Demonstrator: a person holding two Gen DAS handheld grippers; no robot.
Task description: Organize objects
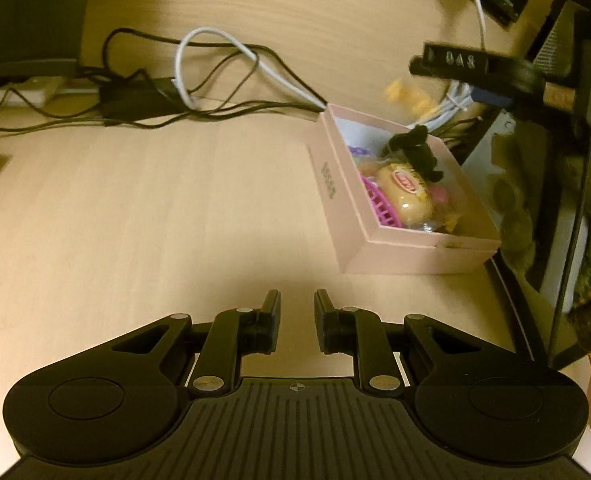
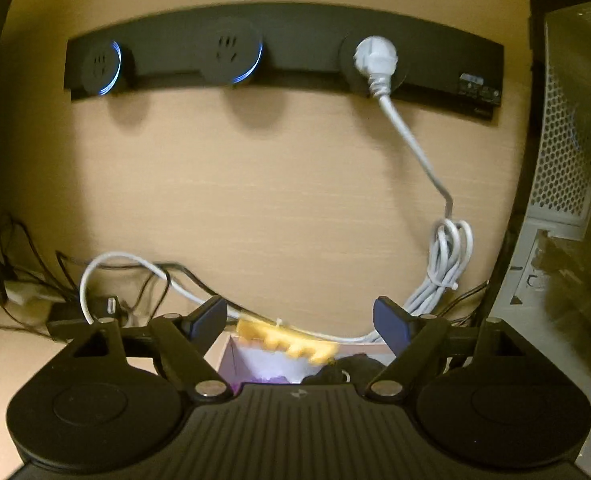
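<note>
Desk (image 1: 135, 208): bare wood ahead of left gripper (image 1: 297, 322).
Pink box (image 1: 395, 254): ahead-right of left gripper, below right gripper (image 2: 300, 320); already crowded.
Right gripper: spread wide, gripping nothing.
Left gripper: narrow gap, empty, low over desk.
Yellow toy (image 2: 287, 340): blurred between right fingertips, apparently falling boxward.
Step, judged: release; best kept centred above box, retreating straight upward, clear of white cable (image 2: 415, 148).

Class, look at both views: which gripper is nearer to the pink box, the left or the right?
Right. The right gripper hangs open just above the pink box; the left gripper sits well back over bare table.
</note>
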